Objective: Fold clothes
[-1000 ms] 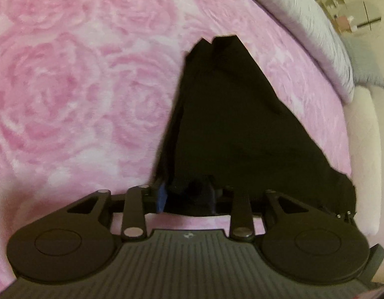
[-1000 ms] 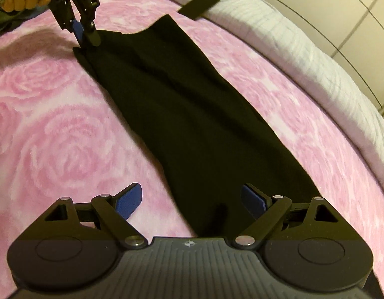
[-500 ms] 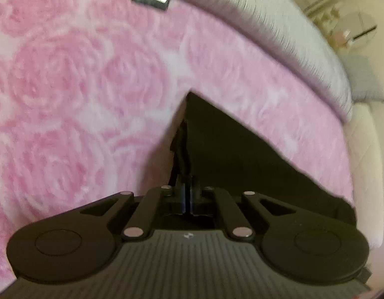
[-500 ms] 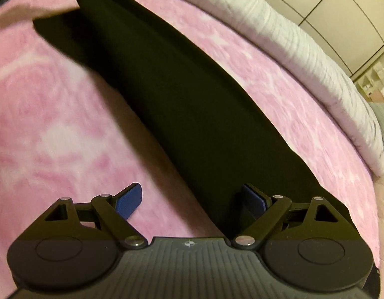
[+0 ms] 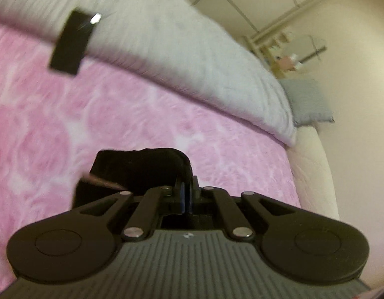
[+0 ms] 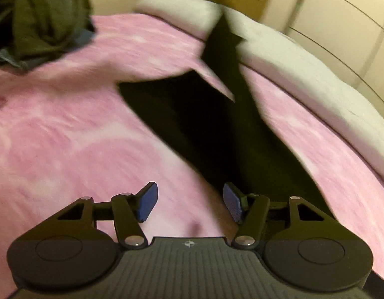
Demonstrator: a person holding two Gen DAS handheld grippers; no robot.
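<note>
Black garment [image 6: 206, 124] is lying stretched along the pink bed cover [image 6: 67, 137], with one end hanging lifted in the pinch of the left tool [image 5: 186, 194], whose fingers are pressing together on a fold of it. The right tool [image 6: 189, 200] is hovering spread beside the near end, gripping nothing. Only a thin bit of cloth is sitting in the pinch, so it is likely slipping out if pulled hard. With the near end unpinned, the whole piece is risking sliding or bunching instead of folding. Both views are blurring.

black garment [image 6: 216, 124] end lifted, folding over
</note>
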